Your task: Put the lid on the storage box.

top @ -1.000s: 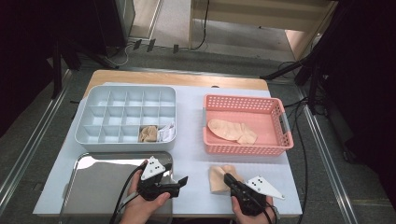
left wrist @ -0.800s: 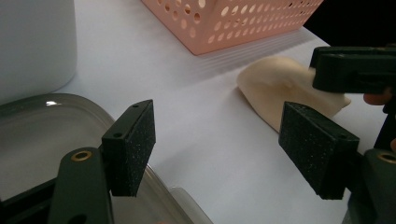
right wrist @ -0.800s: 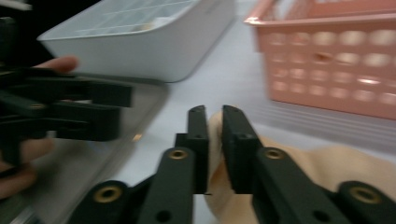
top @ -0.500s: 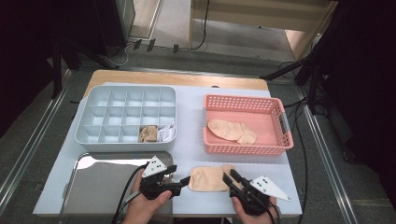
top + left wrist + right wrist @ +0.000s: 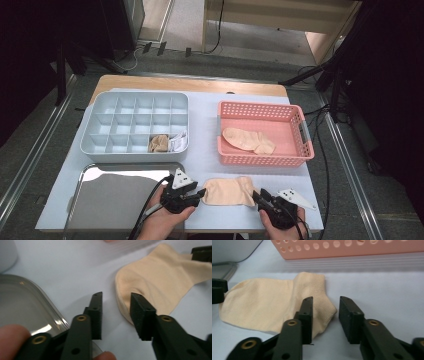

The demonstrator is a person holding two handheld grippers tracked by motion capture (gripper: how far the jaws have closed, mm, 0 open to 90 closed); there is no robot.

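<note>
A beige sock point(image 5: 229, 192) is seen lying flat on the white table cover point(image 5: 205, 150) in the lower middle of the high view, stretched between the two grippers. The left gripper point(image 5: 199, 193) is placed at the sock's left end, lower centre-left of that frame, held by a hand point(image 5: 162, 222) entering from the bottom edge. In the left gripper view its jaws are seen parted, having just been closing, with the rounded edge of the sock reaching to the right-hand jaw and bare table between the pads; nothing is pinched. The right gripper point(image 5: 257, 197) is placed at the sock's right end, lower centre-right of the high view. In the right gripper view its jaws are likewise seen apart, a corner of the sock lying in the gap between them, but the pads are not pressed on the cloth. A steel tray point(image 5: 100, 200) is seen at the lower left of the high view, just beside the left gripper. A grey divided box point(image 5: 135, 125) is found at the upper left of the cover, and a pink basket point(image 5: 300, 135) holding another sock point(image 5: 247, 140) is found at centre right.
</note>
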